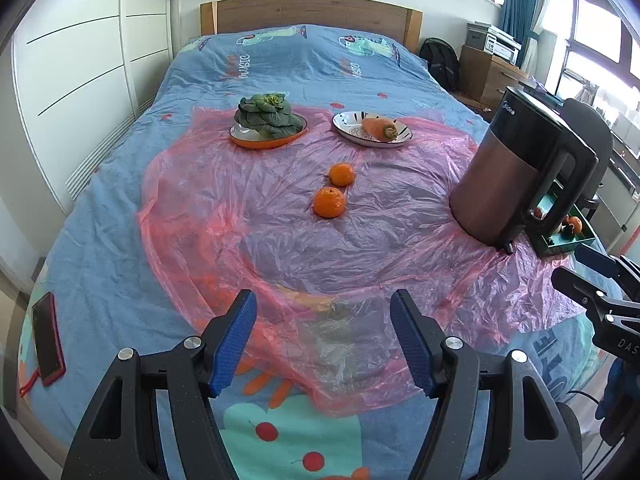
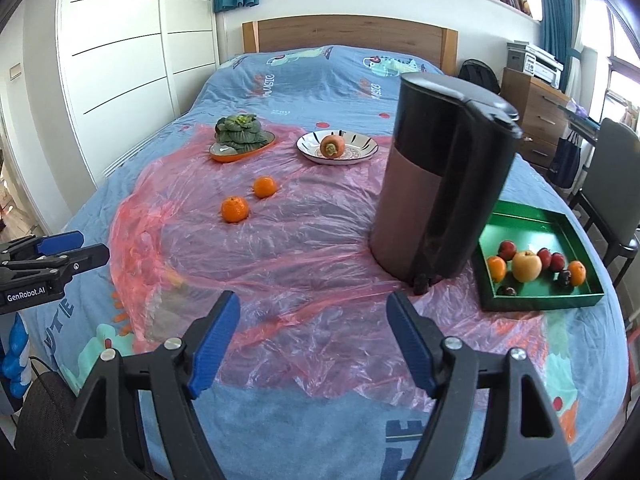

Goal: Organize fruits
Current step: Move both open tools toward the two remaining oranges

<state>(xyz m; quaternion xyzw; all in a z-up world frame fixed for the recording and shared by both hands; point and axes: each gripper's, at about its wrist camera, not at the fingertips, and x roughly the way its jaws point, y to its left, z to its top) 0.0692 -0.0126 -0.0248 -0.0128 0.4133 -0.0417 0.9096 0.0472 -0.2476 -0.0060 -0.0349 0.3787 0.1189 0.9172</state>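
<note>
While two oranges [image 2: 248,198] lie left of the kettle [image 2: 436,200] and the green tray [image 2: 576,240] sits right, both the left gripper [image 1: 324,344] and right gripper [image 2: 312,344] gape empty

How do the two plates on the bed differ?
The orange plate is oval with an orange outside and holds a leafy green vegetable; the white plate is round with dark stripes on its rim and holds a carrot. In the right wrist view the orange plate sits to the left, and the white plate sits closer to the kettle. Both rest on the pink plastic sheet, each holding one vegetable.
</note>
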